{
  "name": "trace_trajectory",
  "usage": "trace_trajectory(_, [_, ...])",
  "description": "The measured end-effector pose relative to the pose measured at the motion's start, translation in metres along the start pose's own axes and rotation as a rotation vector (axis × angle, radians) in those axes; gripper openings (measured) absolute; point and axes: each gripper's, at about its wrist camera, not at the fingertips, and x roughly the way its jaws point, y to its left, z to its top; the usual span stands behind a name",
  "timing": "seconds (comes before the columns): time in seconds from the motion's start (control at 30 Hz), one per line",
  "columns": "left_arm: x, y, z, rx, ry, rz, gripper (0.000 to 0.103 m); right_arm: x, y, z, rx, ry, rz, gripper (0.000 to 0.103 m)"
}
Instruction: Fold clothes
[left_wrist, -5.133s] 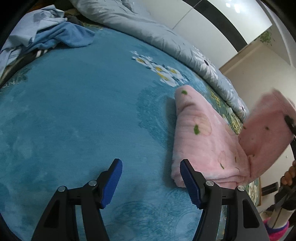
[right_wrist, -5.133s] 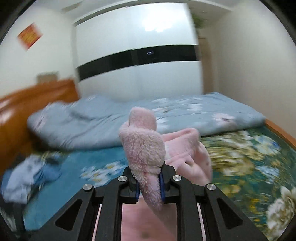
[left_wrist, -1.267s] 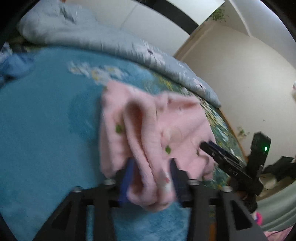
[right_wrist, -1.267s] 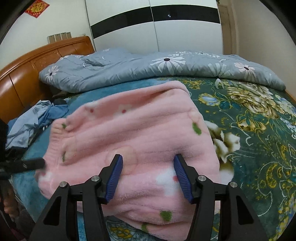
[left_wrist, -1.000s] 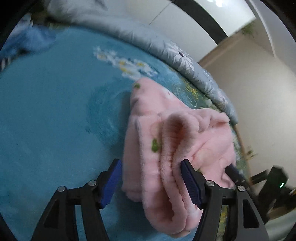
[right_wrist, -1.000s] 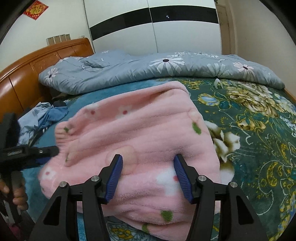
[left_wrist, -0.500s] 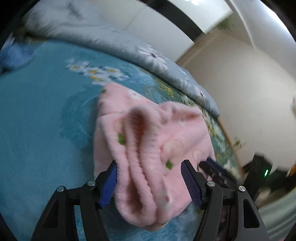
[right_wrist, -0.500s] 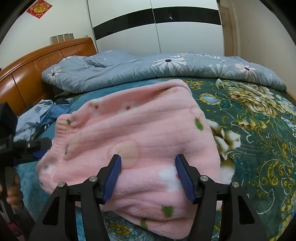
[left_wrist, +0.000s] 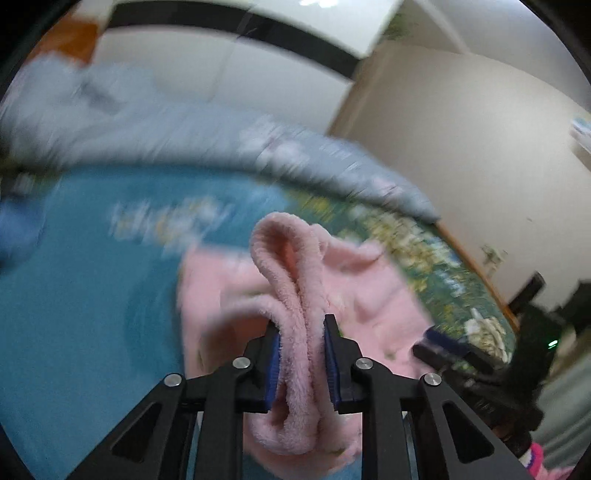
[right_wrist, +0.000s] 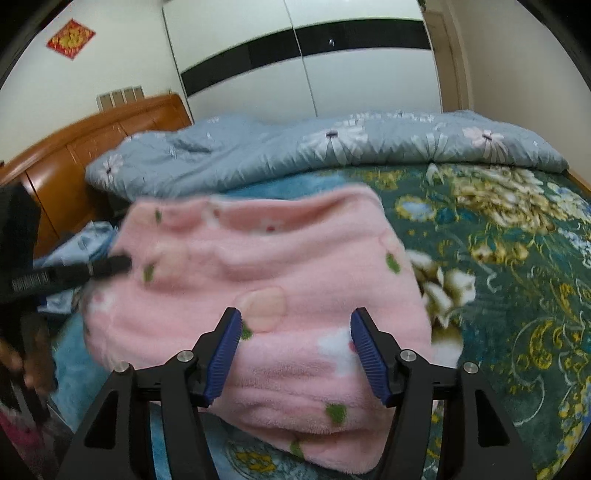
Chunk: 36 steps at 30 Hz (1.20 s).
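Pinching a thick bunched fold of the pink fleece garment (left_wrist: 295, 295) with the left gripper (left_wrist: 301, 365): its jaws have just been closing, and the blue fingers (left_wrist: 272, 363) now press on the fleece from both sides, a roll of it squeezed between them and bulging out below. Half a second ago those fingers stood wide with the cloth loose between them, so the grab is new. The left view is smeared by motion, and the held edge stands higher over the bed (left_wrist: 74, 295) than it did, so I read this as the start of a lift.

The right gripper (right_wrist: 295, 354) hovers with fingers (right_wrist: 225, 354) spread apart over the near part of the garment, gripping nothing; whether the pads brush the pile I cannot tell. Its view is all but unchanged over the last second.

The garment lies as a partly folded bundle on the flowered bed cover (right_wrist: 517, 295), near the foot, with the grey quilt (right_wrist: 332, 155) heaped behind it and a small pile of blue clothes (right_wrist: 81, 243) off to the left by the headboard (right_wrist: 92, 140).

Judgement: the left side is secured, so the next fold can be carried over. Risk: the pinch takes several layers at once, which may drag the whole bundle rather than one flap.
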Motion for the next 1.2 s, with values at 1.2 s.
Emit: trace_trajectory(1.2, [0.053,0.031,-0.005,-0.141,0.138,-0.059,0.057,0.024,-0.027,0.035,-0.030,0.085,-0.044,0.063])
